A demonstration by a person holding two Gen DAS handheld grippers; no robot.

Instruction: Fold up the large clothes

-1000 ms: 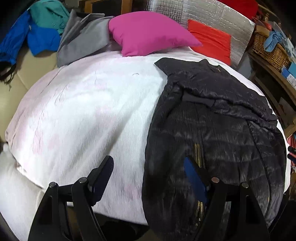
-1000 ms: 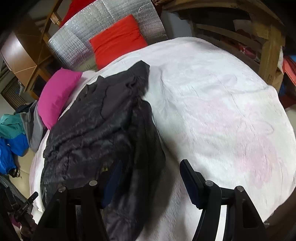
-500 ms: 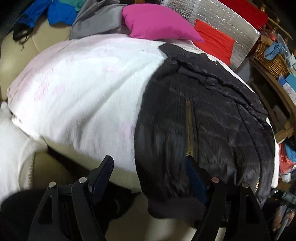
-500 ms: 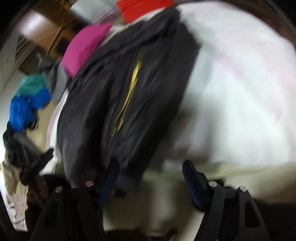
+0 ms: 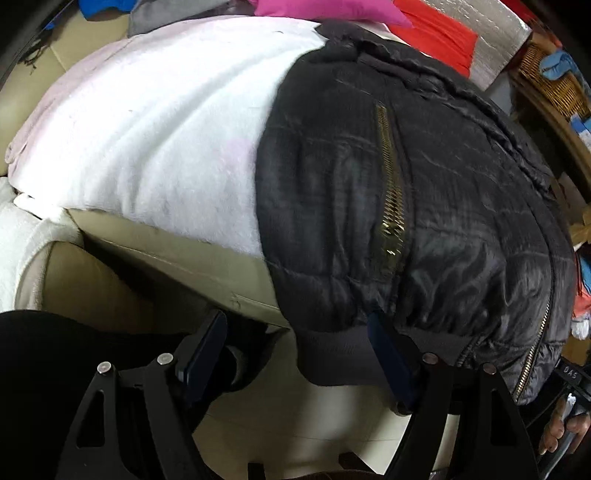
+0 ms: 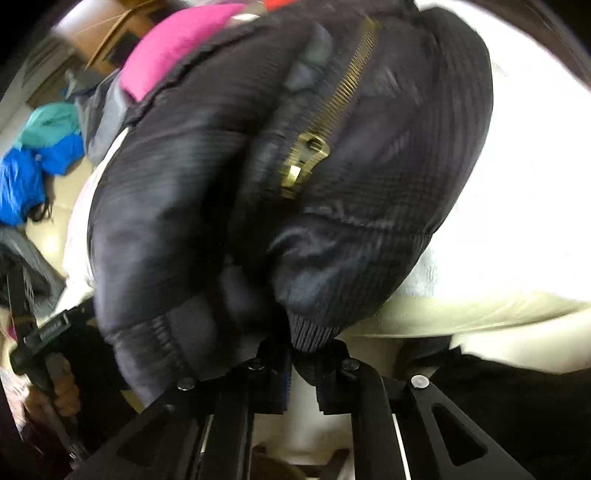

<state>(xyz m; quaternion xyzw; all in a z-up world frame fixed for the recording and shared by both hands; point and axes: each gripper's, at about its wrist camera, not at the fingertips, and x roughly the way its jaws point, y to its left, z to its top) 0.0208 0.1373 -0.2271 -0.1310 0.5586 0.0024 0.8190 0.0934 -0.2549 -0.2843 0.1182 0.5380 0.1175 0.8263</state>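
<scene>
White blanket (image 5: pixel 155 140) over beige sofa (image 5: pixel 74 280); pink cushion (image 5: pixel 325 9), red cushion (image 5: pixel 439 33) at back; wicker basket (image 5: pixel 554 88) far right.

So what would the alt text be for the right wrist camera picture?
The right gripper is shut on the ribbed hem of a black puffer jacket with a gold zipper, draped over a white-covered bed's edge. A pink pillow lies behind.

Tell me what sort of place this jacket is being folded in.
Most likely a lived-in home, a bedroom or living room. A white blanket covers a cream sofa or bed, a pink cushion and red cushion sit behind, and spare clothes are piled nearby.
</scene>
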